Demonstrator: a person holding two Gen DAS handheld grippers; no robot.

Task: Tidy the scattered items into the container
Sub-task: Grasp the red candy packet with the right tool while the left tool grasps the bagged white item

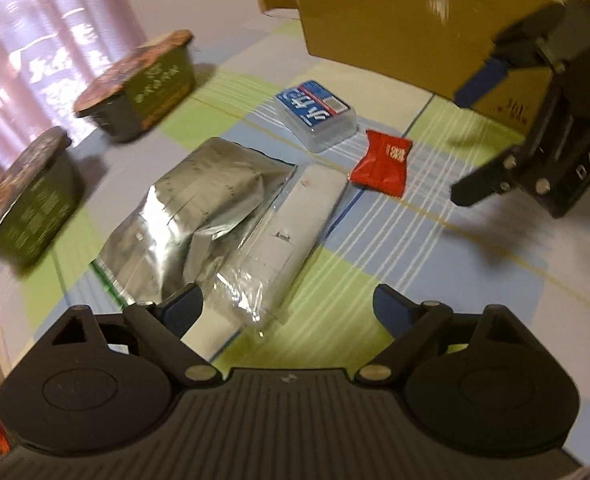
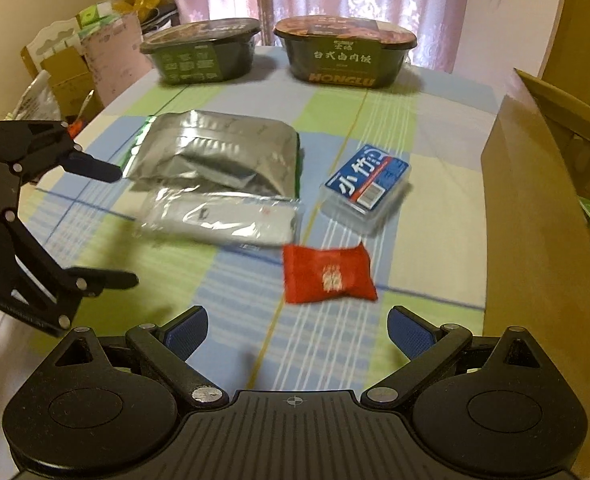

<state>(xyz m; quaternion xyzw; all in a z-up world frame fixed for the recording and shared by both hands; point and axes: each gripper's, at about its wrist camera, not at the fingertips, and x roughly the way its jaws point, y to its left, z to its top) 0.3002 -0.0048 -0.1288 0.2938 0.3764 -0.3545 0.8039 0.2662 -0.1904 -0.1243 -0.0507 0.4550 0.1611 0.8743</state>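
So, biggest thing first: one open cardboard box (image 1: pixel 395 32), sitting at the far right edge of the checked tablecloth (image 1: pixel 375 280), only a slice of its wall showing in the right wrist view. Next, two sealed instant-meal bowls (image 2: pixel 203 54) (image 2: pixel 345 54) side by side along the far edge by the curtain; only the right wrist view lets you read the printing on them, in the left one they're blurred. Then one silver foil pouch (image 2: pixel 219 148) lying flat mid-table, its long axis roughly parallel to the bowls' row, with one clear-wrapped white packet (image 2: pixel 223 220) right against its near edge, lying the same way. Right of those, one blue-labelled clear plastic box (image 2: pixel 365 188), turned diagonally, long axis pointing toward the cardboard box. Smallest is one red wrapped candy (image 2: pixel 327 274), just beside the plastic box on its near side, nothing touching it.

Both tools are empty with fingers spread wide: the right gripper (image 2: pixel 297 330) hovers just short of the candy, and the left gripper (image 1: pixel 285 306) sits over the packet's end. Each view catches the other gripper off to the side.
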